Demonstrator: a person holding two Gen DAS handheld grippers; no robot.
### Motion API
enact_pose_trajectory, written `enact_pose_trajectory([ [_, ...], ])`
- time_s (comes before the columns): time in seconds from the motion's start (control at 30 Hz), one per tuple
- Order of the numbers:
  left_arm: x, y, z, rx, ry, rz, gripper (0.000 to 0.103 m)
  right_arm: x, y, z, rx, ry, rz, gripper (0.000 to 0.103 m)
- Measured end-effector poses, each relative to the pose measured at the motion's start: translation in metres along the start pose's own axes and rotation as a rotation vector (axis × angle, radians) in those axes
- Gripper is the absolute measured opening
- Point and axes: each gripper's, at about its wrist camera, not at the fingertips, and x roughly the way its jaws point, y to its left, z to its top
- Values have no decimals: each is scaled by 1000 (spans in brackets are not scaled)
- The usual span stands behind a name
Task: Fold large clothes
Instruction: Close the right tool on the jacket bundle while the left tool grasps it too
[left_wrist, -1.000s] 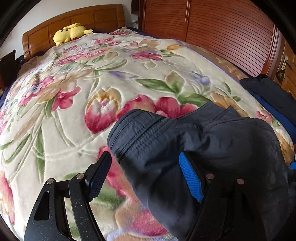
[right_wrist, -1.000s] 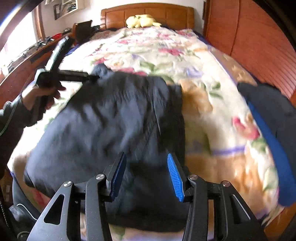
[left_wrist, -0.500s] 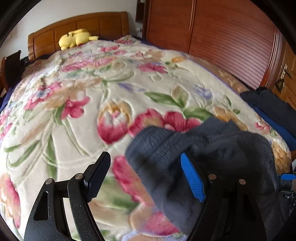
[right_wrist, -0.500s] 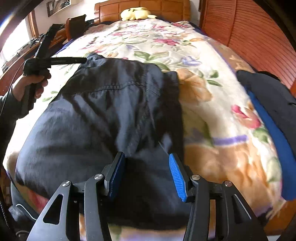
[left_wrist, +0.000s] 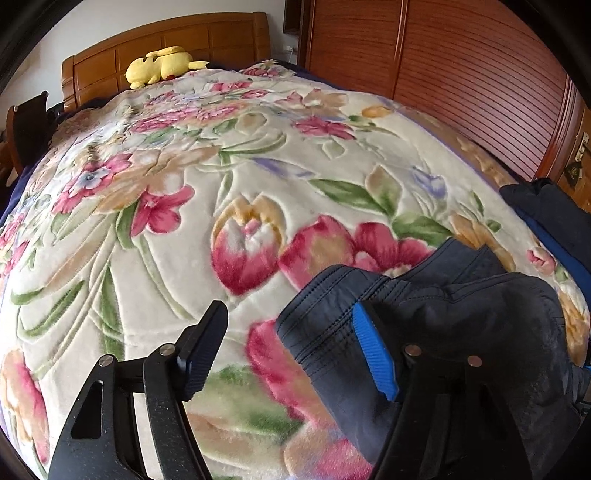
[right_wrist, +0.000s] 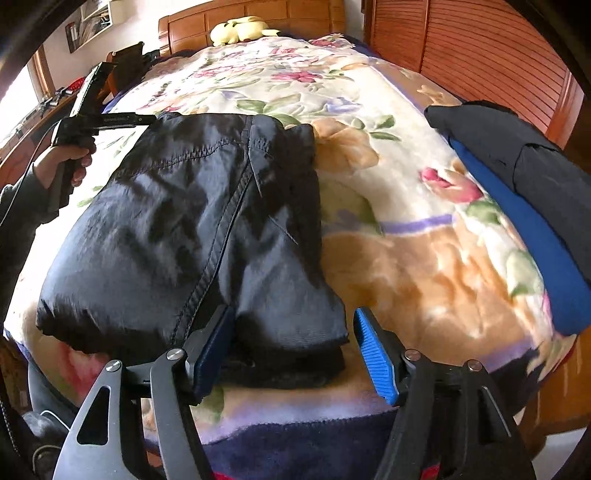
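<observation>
2 grippers: both over bed, both pointing down at dark garment.
R gripper (right_wrist: 293, 347): nearest in its own view; jaws wide, have just been opening further. Near corner of garment lies between pads, pads not pressing it.
L gripper (left_wrist: 286, 352): jaws wide apart, have just closed a little. Garment's stitched edge sits between pads, blue pad at or over cloth, black pad over bare blanket; nothing clamped. Seen from R view at far left corner of garment, gripped by a hand (right_wrist: 68, 162) w/ dark sleeve.
Task item: dark navy garment (right_wrist: 199, 236), large, padded-looking, folded into bulky rectangle; lies flat on near left part of bed, seam running down middle, 2 layers visible at near edge.
Under it: floral blanket (left_wrist: 184, 258), cream w/ pink, green, tan flowers, covers whole bed.
Right side: stack of folded clothes (right_wrist: 524, 184), dark piece on top of blue piece, at bed's right edge, apart from garment.
Beyond right: slatted wooden wardrobe doors (left_wrist: 461, 74).
Far end: wooden headboard (left_wrist: 166, 48); yellow plush toy (left_wrist: 162, 64) resting at its foot.
Far left: dark chair back (left_wrist: 27, 125) beside bed, detail unclear.
</observation>
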Motion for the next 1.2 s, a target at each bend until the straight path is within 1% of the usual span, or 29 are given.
enact_pose_trajectory([
  [0.33,9,0,-5,3,29,17,72,7,-12,-5,10,-7,43,76],
  [0.63,16,0,-6,4,39,18,72,20,-14,-8,21,-7,62,76],
  [0.8,21,1,-6,-1,49,6,71,37,-10,-12,31,5,74,76],
  [0.83,21,1,-6,-1,52,-6,66,39,-9,-12,29,6,77,76],
  [0.87,21,0,-6,-4,57,-22,59,43,-9,-12,26,12,86,76],
  [0.93,22,0,-5,-12,69,-45,52,49,-11,-12,38,21,108,76],
  [0.97,21,-2,-5,-10,71,-49,47,51,-10,-11,29,24,109,76],
  [1.07,20,-7,-4,1,78,-53,38,56,-10,-9,13,36,120,75],
  [1.1,20,-8,-4,7,78,-48,36,58,-11,-9,17,39,132,74],
  [1.17,19,-11,-4,14,82,-46,25,60,-14,-8,23,42,148,73],
  [1.2,18,-12,-4,16,86,-50,20,61,-15,-8,25,41,156,70],
])
